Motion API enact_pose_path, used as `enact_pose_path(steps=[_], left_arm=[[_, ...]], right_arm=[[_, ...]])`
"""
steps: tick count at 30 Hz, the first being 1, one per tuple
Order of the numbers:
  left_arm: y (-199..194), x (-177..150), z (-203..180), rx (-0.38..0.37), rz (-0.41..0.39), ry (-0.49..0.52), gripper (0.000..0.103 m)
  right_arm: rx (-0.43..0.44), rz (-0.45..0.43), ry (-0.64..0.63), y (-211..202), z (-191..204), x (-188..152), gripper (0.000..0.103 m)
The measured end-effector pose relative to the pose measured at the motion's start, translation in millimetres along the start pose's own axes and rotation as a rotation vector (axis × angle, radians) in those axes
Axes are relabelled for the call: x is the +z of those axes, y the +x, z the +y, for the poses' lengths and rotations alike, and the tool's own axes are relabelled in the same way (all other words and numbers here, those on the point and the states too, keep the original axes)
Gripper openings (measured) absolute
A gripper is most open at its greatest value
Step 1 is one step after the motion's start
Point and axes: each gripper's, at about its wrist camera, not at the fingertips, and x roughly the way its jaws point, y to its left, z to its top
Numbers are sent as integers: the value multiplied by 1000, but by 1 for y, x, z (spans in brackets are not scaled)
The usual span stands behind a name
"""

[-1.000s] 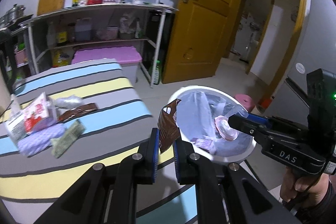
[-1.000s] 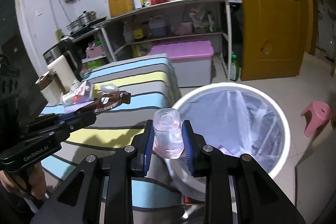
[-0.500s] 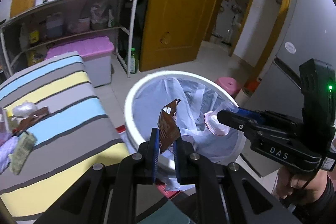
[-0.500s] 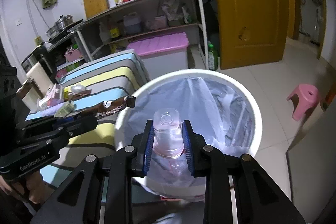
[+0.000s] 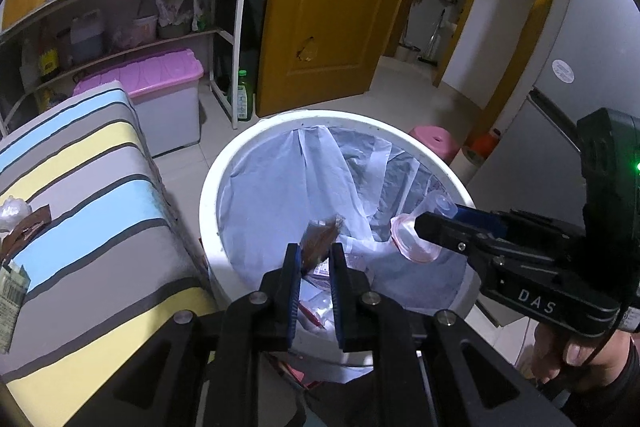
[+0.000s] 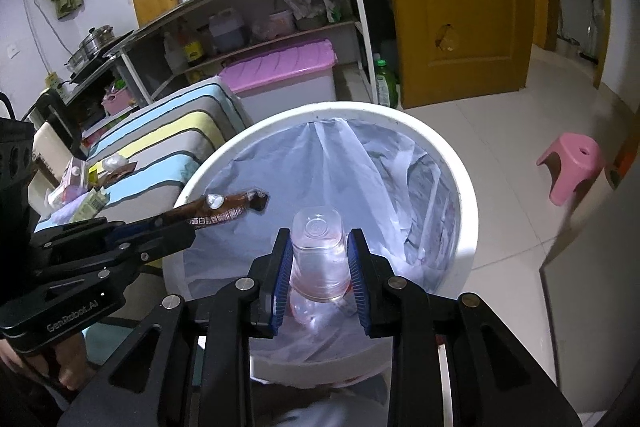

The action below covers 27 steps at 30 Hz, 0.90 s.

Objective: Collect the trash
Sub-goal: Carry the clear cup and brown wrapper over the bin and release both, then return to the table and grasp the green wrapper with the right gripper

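The left gripper (image 5: 315, 259) pinches a brown wrapper (image 5: 320, 235) between its nearly closed jaws, above the white trash bin (image 5: 224, 163); the right gripper (image 6: 319, 259) clamps an upside-down clear plastic cup (image 6: 318, 251). Both grippers hang over the bin's plastic liner (image 6: 340, 163); other trash lies on the striped table (image 5: 92, 195) beside the bin.

"DAS" stands in white on the right gripper (image 5: 436, 223) body; "GenRobot.AI" on the left gripper (image 6: 180, 227) body; wrapper (image 6: 224, 209) print unreadable.
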Motion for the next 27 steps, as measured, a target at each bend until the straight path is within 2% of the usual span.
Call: enact_pose_path(steps=[2, 4, 5, 16, 27], left_arm=[[1, 0, 2, -3, 2, -3, 16], [0, 0, 2, -1, 0, -6, 18], [-1, 0, 3, -4, -1, -8, 18], [-35, -7, 15, 9, -57, -39, 18], [-86, -38, 47, 111, -109, -112, 18]], right_arm=[[-6, 3, 0, 2, 0, 0, 31], [-4, 2, 5, 3, -3, 0, 42], [-4, -2, 7, 3, -3, 0, 43], [14, -38, -20, -13, 11, 4, 43], [72, -79, -93, -31, 59, 1, 43]])
